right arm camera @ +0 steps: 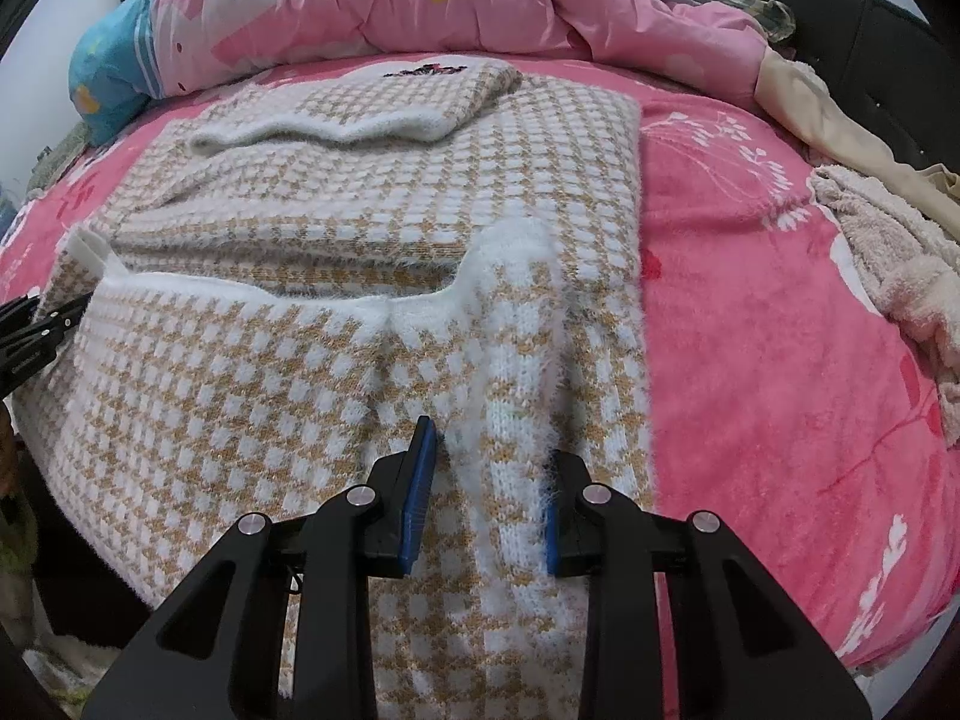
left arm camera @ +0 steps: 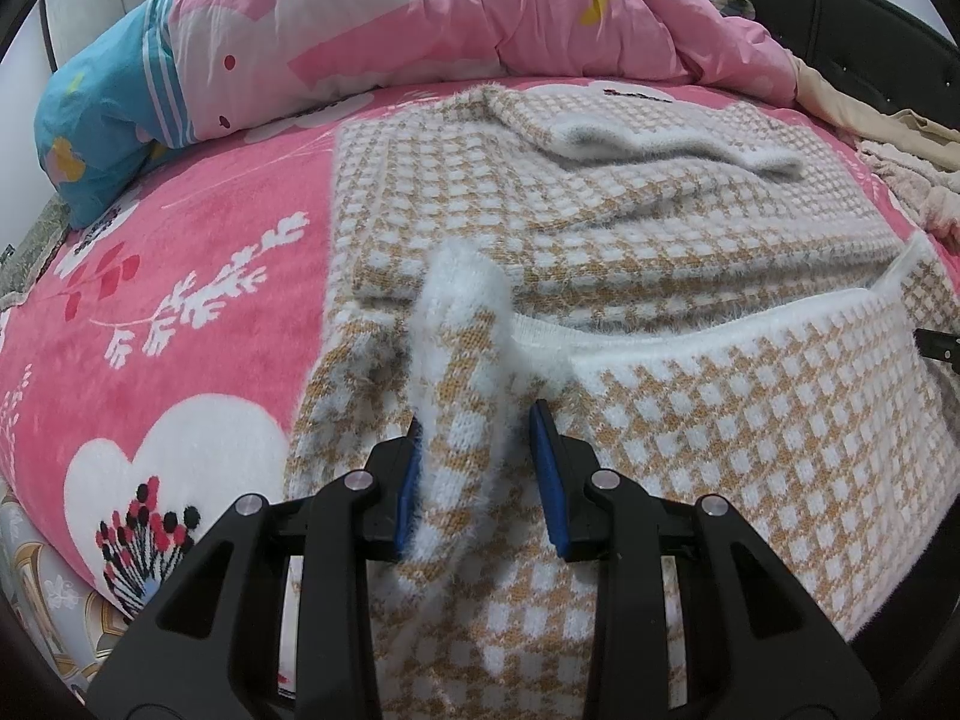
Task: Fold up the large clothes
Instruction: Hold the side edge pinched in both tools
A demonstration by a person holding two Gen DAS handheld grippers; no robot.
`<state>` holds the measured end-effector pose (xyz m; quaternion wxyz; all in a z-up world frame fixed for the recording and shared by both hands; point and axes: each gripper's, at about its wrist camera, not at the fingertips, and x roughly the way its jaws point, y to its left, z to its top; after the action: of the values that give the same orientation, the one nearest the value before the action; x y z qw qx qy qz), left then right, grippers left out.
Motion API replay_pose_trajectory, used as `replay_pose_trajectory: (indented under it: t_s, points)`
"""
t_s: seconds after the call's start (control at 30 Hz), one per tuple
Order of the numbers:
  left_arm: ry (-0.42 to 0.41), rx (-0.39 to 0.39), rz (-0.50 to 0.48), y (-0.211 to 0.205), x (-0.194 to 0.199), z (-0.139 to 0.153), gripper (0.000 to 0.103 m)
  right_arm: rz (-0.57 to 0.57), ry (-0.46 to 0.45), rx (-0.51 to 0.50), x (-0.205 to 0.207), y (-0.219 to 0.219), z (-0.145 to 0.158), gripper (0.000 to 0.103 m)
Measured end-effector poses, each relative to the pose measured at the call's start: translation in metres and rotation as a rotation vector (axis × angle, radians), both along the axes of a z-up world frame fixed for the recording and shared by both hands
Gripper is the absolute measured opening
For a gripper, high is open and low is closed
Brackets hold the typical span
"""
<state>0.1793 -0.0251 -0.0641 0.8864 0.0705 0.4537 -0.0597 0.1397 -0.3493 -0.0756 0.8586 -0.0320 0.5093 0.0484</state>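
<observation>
A checked tan-and-white sweater (left arm camera: 630,228) lies on the pink bed (left arm camera: 180,300), its long axis running from near to far. Its far part lies flat, with a sleeve (left arm camera: 648,132) folded across it from side to side. The near part is lifted and drawn toward the far end, its white hem (right arm camera: 270,294) stretched left to right between the two tongs.

The left tongs (left arm camera: 480,480) are clenched on the left corner of that lifted part; a bunched ridge of knit runs up between the blue pads (left arm camera: 549,480) to a fluffy white tip. The right tongs (right arm camera: 489,492) grasp the right corner the same way, a fold of knit pinched between their pads (right arm camera: 420,498).

A pink quilt (left arm camera: 480,6) is heaped at the far end of the bed. A beige towel (right arm camera: 888,264) lies at the right edge. A dark headboard (right arm camera: 870,60) stands far right.
</observation>
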Motion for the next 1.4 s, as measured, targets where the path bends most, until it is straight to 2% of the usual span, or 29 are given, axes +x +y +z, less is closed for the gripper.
replay_pose_trajectory:
  t_s: [0.9,1.17,1.4]
  points:
    - [0.002,-0.009,0.002,0.0016,0.0012,-0.0005,0.033,-0.008,0.001,-0.016,0.0011,0.0009,-0.0009,0.029]
    - [0.008,-0.017,0.023,0.0001,0.0007,-0.0013,0.046,-0.018,0.000,-0.028,0.0013,-0.0022,0.0011,0.029]
    - [0.009,-0.042,0.030,-0.0042,-0.0005,-0.0016,0.049,-0.031,-0.004,-0.034,0.0013,-0.0015,0.0035,0.029]
